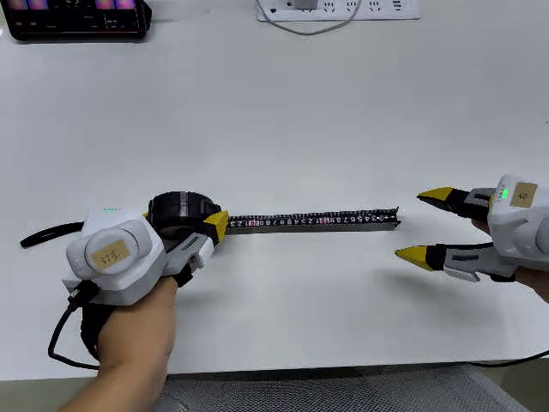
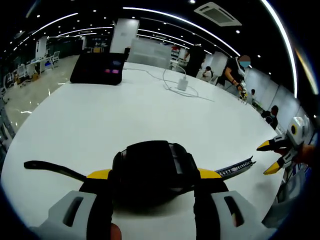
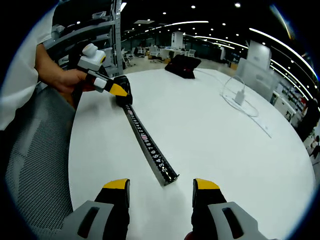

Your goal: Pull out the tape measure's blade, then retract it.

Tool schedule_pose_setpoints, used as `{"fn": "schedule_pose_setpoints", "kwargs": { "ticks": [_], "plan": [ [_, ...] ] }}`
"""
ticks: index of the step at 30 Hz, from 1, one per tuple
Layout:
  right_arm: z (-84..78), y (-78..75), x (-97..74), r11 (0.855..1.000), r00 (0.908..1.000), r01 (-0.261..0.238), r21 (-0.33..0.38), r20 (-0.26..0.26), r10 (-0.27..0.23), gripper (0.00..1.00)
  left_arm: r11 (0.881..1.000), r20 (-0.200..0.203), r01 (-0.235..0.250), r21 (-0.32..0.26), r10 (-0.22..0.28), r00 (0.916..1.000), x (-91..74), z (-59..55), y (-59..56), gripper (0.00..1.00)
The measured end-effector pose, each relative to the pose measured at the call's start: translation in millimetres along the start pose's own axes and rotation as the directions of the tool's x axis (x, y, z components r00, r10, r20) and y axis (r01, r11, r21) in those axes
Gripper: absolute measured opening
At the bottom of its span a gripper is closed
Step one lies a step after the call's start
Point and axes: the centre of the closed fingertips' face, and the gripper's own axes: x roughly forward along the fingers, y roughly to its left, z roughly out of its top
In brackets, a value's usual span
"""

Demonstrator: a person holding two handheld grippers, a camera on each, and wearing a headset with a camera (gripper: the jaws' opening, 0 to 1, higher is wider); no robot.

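Currently the tape measure (image 1: 182, 212) rests on the white table (image 1: 300, 112), at the near left of the head view. The left gripper (image 2: 154, 175) is clamped on the black case: its two yellow-tipped jaws press against opposite sides of the case, as its own view shows. The blade (image 1: 313, 221) is drawn out of the case and lies flat on the table, running in a straight line toward the right gripper (image 1: 425, 225). A black strap (image 1: 47, 233) trails from the case on the side away from the blade.

The right gripper holds nothing; its jaws stand spread apart. The free end of the blade (image 3: 167, 179) lies just ahead of the gap between them (no contact with either tip is visible).

At the far edge of the table stand a dark device with a lit screen (image 1: 77, 17) and a white power strip (image 1: 339, 9) with a white cable (image 1: 300, 27).
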Motion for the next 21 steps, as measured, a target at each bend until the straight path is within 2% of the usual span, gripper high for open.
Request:
{"fn": "schedule_pose_setpoints", "kwargs": {
  "ticks": [4, 9, 11, 12, 21],
  "plan": [
    [0.0, 0.3, 3.8, 0.999, 0.9991, -0.039, -0.023, -0.019, 0.039, 0.44, 1.000, 0.000, 0.001, 0.000, -0.001, 1.0000, 0.5, -0.1, 0.5, 0.61],
    [-5.9, -0.4, 9.9, 0.994, 0.9937, -0.088, -0.067, -0.076, 0.082, 0.40, 1.000, -0.001, 0.002, -0.001, -0.002, 1.0000, 0.7, -0.1, 0.8, 0.61],
    [-7.8, -4.4, 12.6, 0.991, 0.9919, -0.092, -0.102, -0.097, 0.082, 0.38, 1.000, -0.001, 0.002, -0.002, -0.002, 1.0000, 0.7, 0.0, 0.7, 0.61],
    [-9.7, -4.4, 14.2, 0.987, 0.9887, -0.109, -0.119, -0.115, 0.096, 0.36, 1.000, -0.002, 0.003, -0.002, -0.003, 1.0000, 0.7, 0.0, 0.7, 0.61],
    [-12.1, -7.6, 23.5, 0.972, 0.9767, -0.161, -0.171, -0.170, 0.131, 0.30, 1.000, -0.004, 0.004, -0.004, -0.004, 1.0000, 0.9, 0.2, 0.7, 0.61]
  ]
}}
